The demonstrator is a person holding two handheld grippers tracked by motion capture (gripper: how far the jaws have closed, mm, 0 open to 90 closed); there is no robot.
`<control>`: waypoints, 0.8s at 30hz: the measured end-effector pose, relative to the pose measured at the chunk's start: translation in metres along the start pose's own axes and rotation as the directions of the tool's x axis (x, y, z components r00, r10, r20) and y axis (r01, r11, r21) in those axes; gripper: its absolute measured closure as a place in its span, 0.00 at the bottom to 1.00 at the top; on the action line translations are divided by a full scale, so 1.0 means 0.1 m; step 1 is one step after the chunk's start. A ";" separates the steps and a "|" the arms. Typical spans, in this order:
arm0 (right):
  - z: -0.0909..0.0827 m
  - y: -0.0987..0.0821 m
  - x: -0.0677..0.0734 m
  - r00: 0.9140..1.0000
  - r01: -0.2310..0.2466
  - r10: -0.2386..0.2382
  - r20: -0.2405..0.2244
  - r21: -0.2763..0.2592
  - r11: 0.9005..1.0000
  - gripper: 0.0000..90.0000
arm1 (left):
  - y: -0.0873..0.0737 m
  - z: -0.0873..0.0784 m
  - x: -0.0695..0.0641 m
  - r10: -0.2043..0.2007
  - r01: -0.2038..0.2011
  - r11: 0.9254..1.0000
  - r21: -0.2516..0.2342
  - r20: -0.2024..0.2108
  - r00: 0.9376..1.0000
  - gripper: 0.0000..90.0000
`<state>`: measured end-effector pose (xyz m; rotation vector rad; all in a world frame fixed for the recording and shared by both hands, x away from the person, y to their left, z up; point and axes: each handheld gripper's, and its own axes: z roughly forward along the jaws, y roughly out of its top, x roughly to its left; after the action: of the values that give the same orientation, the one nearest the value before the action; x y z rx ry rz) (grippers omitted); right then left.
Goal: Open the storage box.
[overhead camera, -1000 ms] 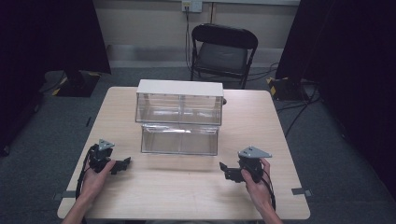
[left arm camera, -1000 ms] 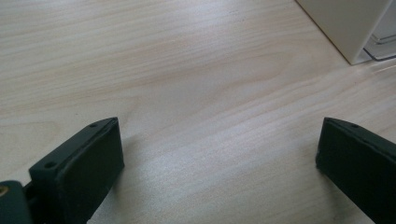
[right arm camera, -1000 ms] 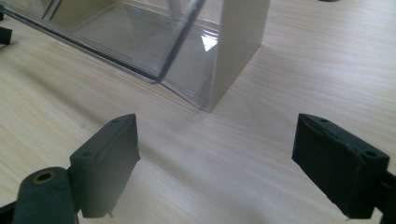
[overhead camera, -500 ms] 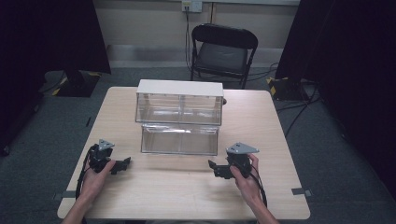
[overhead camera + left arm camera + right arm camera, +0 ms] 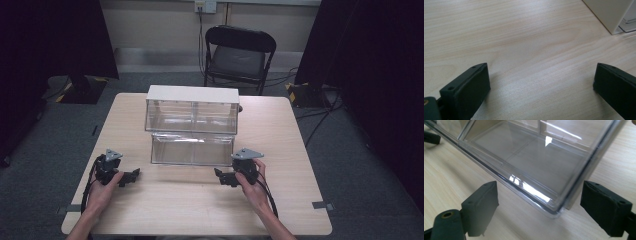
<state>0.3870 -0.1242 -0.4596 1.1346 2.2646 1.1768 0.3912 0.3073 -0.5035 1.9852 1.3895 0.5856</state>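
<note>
A clear two-level drawer cabinet with a white top (image 5: 192, 95) stands mid-table. Its lower clear drawer (image 5: 192, 149) is pulled out toward me and looks empty. My right gripper (image 5: 223, 177) is open at the table's front, just before the drawer's front right corner. In the right gripper view its jaws (image 5: 539, 192) stand wide on either side of the drawer's corner (image 5: 554, 207), not touching it. My left gripper (image 5: 129, 176) is open and rests low on the table left of the drawer, with bare wood between its jaws (image 5: 541, 70) and the cabinet's white corner (image 5: 609, 15) ahead.
The light wooden table (image 5: 200, 210) has free room along its front and both sides. A black folding chair (image 5: 235, 55) stands behind the far edge. Cables trail from both grippers over the near edge.
My right gripper has moved left along the table front, from the right side to the drawer's front right corner. The left gripper has stayed put.
</note>
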 end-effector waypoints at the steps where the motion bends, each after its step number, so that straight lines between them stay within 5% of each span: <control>1: 0.02 0.00 0.01 1.000 0.007 -0.007 -0.002 0.002 1.000 0.16 | 0.00 0.00 0.00 0.000 0.000 1.000 0.000 0.001 1.000 0.00; 24: 0.18 -0.02 0.00 0.998 -0.056 0.056 0.035 0.004 0.998 0.14 | 0.00 0.00 0.00 0.000 0.000 1.000 0.000 0.001 1.000 0.00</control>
<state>0.3966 -0.1154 -0.4721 1.2186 2.2247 1.1634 0.3913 0.3073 -0.5035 1.9856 1.3886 0.5841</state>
